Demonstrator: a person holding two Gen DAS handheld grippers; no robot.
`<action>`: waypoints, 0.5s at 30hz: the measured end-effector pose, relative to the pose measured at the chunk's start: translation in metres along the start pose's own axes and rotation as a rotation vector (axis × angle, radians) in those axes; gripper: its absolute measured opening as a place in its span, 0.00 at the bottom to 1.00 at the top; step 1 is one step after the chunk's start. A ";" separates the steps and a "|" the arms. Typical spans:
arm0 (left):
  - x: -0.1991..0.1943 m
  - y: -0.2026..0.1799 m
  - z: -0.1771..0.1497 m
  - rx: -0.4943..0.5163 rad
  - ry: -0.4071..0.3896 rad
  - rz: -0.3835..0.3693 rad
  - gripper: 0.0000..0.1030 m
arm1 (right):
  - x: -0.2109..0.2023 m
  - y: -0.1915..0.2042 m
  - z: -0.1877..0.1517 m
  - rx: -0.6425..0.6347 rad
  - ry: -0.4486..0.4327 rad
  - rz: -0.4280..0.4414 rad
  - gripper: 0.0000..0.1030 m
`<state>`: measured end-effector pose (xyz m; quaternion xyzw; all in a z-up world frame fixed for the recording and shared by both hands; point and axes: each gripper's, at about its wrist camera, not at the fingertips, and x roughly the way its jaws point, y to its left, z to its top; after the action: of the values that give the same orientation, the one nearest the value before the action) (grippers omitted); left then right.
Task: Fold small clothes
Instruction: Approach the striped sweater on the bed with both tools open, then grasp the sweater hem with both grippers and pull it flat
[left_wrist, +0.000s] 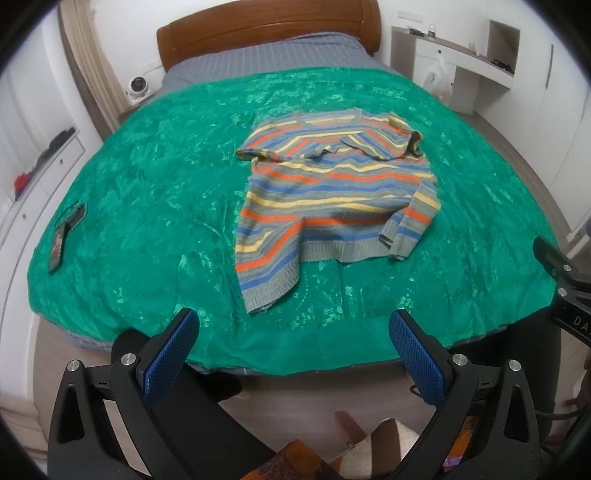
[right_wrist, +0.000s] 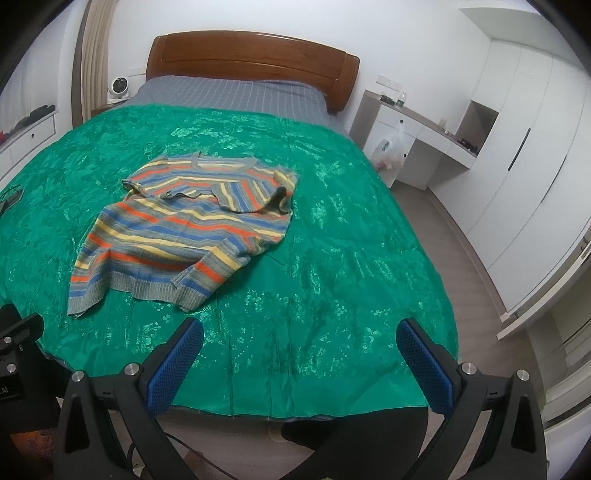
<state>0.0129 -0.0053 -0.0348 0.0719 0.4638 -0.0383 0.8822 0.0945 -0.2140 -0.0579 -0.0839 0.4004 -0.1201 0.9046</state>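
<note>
On the green bedspread (left_wrist: 147, 184), the striped sweater (left_wrist: 332, 192) hides one folded sleeve; both grippers (left_wrist: 293, 354) (right_wrist: 301, 363) gape empty.

Sweater (left_wrist: 334, 192) on bedspread (left_wrist: 147, 177), seemingly mid-bed

Green bedspread (left_wrist: 155, 177), wooden headboard (left_wrist: 266, 33), white desk (right_wrist: 417, 136)

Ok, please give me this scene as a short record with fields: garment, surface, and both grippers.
garment: striped knitted sweater, lying partly folded, sleeves laid over the body
surface: shiny green bedspread on a bed with a wooden headboard
left hand-held gripper: open, holds nothing
right hand-held gripper: open, holds nothing
</note>
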 end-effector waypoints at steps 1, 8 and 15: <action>0.001 0.000 0.000 -0.001 0.002 -0.001 1.00 | 0.001 0.000 0.000 0.000 0.001 0.001 1.00; 0.005 0.003 0.000 -0.005 0.007 -0.011 1.00 | 0.002 0.001 0.001 0.000 0.003 0.021 1.00; 0.052 0.063 0.004 -0.103 0.046 -0.031 1.00 | 0.027 -0.019 0.002 0.066 -0.030 0.177 1.00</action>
<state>0.0537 0.0559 -0.0698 0.0201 0.4865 -0.0263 0.8730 0.1106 -0.2402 -0.0711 -0.0201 0.3882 -0.0516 0.9199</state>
